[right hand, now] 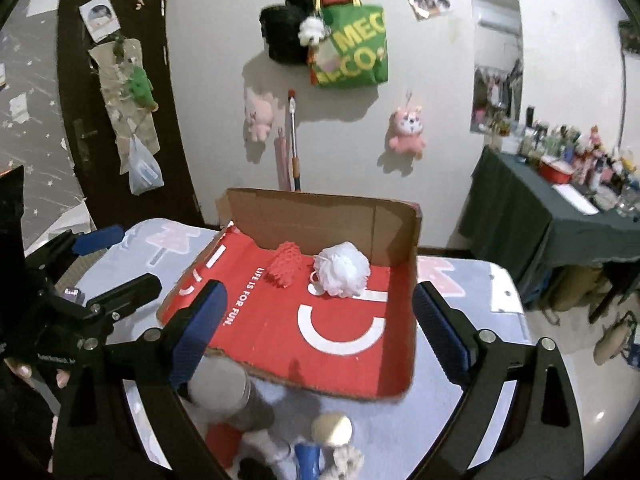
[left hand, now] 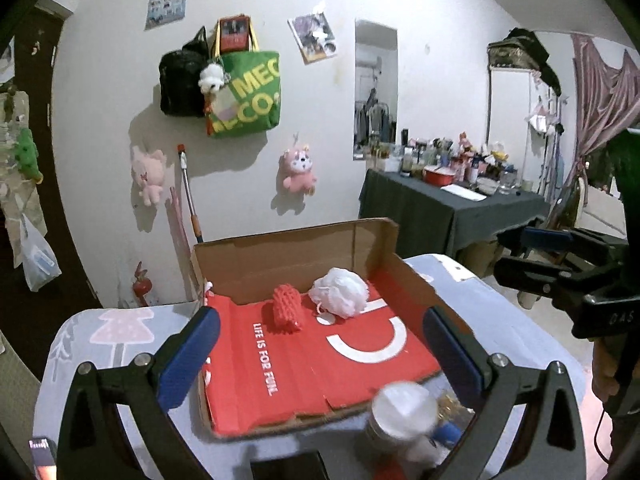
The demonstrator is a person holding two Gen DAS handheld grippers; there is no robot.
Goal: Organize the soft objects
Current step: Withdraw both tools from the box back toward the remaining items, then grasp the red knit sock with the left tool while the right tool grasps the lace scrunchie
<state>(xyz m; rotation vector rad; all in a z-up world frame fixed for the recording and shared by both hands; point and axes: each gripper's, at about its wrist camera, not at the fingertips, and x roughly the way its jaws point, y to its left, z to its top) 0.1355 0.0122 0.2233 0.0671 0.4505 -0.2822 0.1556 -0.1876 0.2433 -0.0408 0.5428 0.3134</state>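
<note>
An open cardboard box point(left hand: 304, 364) with a red lining lies on the small table; it also shows in the right wrist view point(right hand: 340, 352). Inside, at its far end, sit a red knitted roll point(left hand: 286, 314) point(right hand: 285, 264) and a white mesh bath pouf point(left hand: 342, 292) point(right hand: 342, 270), side by side. My left gripper point(left hand: 320, 352) is open and empty above the box's near part. My right gripper point(right hand: 320, 320) is open and empty, also above the box's near edge. It shows at the right in the left wrist view point(left hand: 560, 264).
A cluster of jars, a blue item and soft white and red things lies on the table in front of the box point(right hand: 304, 432) point(left hand: 404, 420). The table has a patterned cloth point(left hand: 108, 332). Plush toys and bags hang on the wall. A cluttered dark-clothed table point(right hand: 552, 208) stands at the right.
</note>
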